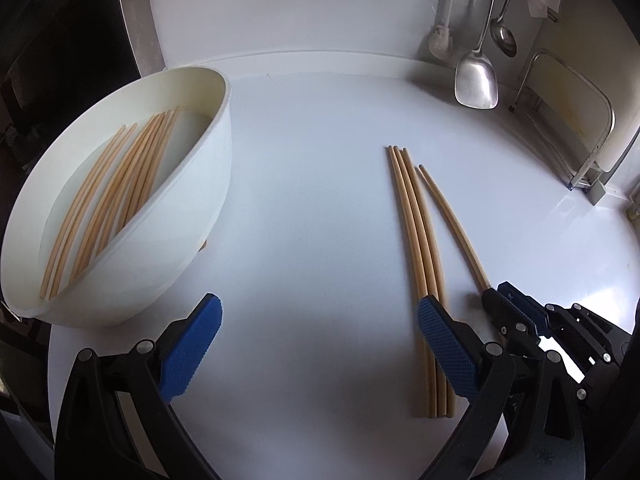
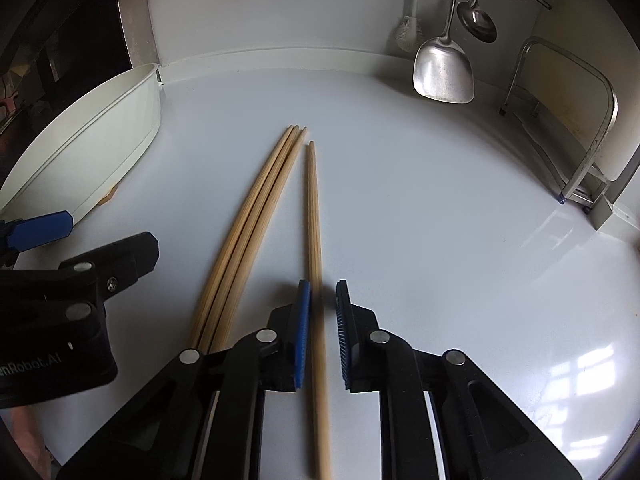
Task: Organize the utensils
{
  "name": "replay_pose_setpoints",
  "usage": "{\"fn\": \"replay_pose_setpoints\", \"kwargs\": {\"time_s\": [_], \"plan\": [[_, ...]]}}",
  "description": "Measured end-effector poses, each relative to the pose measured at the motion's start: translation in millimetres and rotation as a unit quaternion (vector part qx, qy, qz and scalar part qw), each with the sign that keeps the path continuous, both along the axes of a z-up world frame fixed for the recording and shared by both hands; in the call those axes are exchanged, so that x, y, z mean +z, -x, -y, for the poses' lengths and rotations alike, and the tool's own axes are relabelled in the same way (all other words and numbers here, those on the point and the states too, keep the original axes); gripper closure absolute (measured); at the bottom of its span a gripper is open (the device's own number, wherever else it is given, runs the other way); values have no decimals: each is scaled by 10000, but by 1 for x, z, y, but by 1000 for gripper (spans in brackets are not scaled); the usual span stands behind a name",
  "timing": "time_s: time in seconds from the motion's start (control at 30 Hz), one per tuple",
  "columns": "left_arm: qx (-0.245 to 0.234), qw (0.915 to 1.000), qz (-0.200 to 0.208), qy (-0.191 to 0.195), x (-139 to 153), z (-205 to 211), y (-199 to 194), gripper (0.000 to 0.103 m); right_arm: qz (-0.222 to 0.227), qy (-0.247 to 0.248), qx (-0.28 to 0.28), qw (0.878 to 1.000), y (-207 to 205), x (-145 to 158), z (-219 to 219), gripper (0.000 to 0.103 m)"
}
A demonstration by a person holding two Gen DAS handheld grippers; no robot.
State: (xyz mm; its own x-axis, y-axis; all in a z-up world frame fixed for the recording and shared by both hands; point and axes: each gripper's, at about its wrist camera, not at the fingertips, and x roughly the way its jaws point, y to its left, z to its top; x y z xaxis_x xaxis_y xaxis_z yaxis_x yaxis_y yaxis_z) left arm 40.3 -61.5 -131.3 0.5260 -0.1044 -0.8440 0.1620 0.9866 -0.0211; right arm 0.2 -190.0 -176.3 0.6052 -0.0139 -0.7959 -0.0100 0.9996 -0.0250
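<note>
We saw our right claw [image 2: 322, 312] low over the white worktop [image 2: 420, 220], its pads slightly parted around a single chopstick [image 2: 313, 208] without clamping it. Just left of that chopstick lay three bundled chopsticks [image 2: 256, 208]. Our left claw [image 1: 320, 320] gaped wide, empty. Farther left of it, the white bin [image 1: 192, 216] held more chopsticks [image 1: 108, 196].
</note>
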Motion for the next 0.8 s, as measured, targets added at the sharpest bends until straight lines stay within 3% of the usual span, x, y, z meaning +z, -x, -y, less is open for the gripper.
{"fn": "replay_pose_setpoints", "kwargs": {"time_s": [0.43,0.53,0.8], "plan": [[44,9998,-185,-83,-21,22,-12,6,-2,-80,-342,9994,6,0,36,96],[64,9996,-251,-105,-27,23,-14,6,-19,-141,-355,9993,7,1,40,77],[75,9998,-150,-52,-27,25,-14,6,7,-235,-388,9990,7,1,46,77]]}}
